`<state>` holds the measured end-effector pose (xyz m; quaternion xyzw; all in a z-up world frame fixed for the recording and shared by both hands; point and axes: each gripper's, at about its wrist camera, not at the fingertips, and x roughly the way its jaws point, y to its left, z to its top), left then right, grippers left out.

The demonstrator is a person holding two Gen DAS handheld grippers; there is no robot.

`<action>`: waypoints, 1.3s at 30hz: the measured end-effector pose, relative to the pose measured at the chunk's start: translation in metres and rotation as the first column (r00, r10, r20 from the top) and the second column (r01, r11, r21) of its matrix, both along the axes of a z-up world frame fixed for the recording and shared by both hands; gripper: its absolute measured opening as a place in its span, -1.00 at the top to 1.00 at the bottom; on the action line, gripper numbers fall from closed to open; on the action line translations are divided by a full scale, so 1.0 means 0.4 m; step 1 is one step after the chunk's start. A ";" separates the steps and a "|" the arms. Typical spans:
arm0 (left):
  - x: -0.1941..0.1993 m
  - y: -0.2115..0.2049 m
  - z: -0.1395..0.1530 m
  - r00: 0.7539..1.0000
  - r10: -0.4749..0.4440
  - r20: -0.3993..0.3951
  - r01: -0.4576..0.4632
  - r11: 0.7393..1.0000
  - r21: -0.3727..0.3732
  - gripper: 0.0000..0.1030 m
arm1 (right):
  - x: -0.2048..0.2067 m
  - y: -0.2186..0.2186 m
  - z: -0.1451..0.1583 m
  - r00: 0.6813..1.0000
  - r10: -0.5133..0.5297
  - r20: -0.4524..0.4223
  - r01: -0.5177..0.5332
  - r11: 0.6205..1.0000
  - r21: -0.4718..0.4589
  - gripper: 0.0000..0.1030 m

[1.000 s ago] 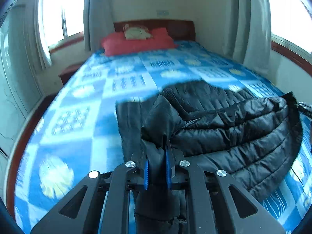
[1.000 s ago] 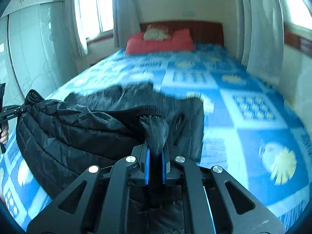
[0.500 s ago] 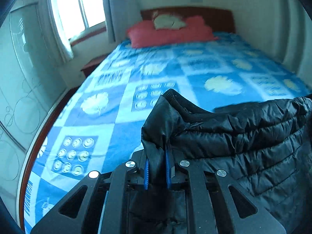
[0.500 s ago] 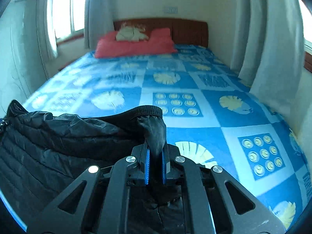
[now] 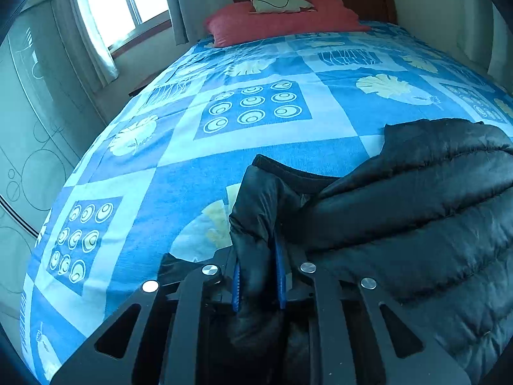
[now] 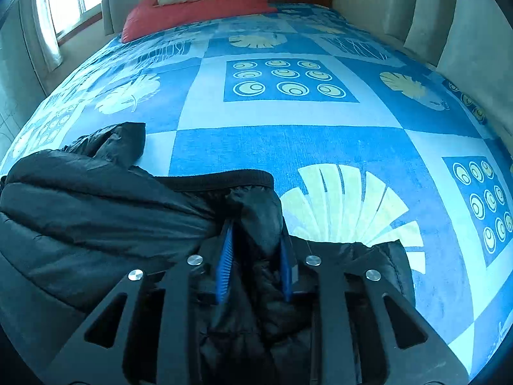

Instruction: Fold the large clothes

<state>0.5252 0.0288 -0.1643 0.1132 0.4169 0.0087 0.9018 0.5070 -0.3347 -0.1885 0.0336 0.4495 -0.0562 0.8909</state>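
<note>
Bedroom, daylight from a window on the left; bed point(image 5: 198, 147) with blue patchwork cover, red pillow point(image 5: 282, 22) and a pale cushion at the headboard end.

Item: black quilted jacket point(image 5: 416, 211), the large garment of the task. Location: foot end of the bed, bunched across the near edge, its ribbed hem or cuff band point(image 6: 221, 178) turned up toward the cameras.

Left gripper point(image 5: 258, 285): clenched on a fold of the jacket, blue pads pressed against the fabric on both sides.

Right gripper point(image 6: 256, 266): jaws stand wider than the left's, with a fold of jacket between the blue pads; the fabric looks loose there (a slackening hold, as judged, though contact on the right-hand pad cannot be ruled out).

Change noted: a second ago the jacket lay spread farther up the cover and filled much of both views; both grippers have since drawn it back toward the foot edge, and far more bare cover shows. The right jaws, tight half a second ago, have parted. Judged meaning: one carry or fold-over is finishing and the right side is being let go for a fresh grasp.

Not legible: the jacket's lower portion, cut off below both gripper bodies; sleeves and collar, indistinguishable in the bunched black fabric; how many layers are stacked.
</note>
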 end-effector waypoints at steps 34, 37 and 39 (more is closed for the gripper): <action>-0.045 -0.226 0.029 1.000 -0.014 -0.005 0.013 0.994 -0.110 -0.42 | -0.024 0.280 0.037 0.995 0.080 0.058 -0.082 0.996 0.038 -0.13; -0.101 -0.175 0.089 0.999 0.003 0.043 0.005 0.984 -0.178 -0.42 | -0.074 0.245 0.078 0.993 0.067 0.094 -0.069 0.997 0.017 -0.14; -0.159 -0.132 0.130 0.994 0.025 0.109 -0.001 0.976 -0.219 -0.43 | -0.113 0.208 0.093 0.993 0.037 0.115 -0.034 0.999 -0.031 -0.14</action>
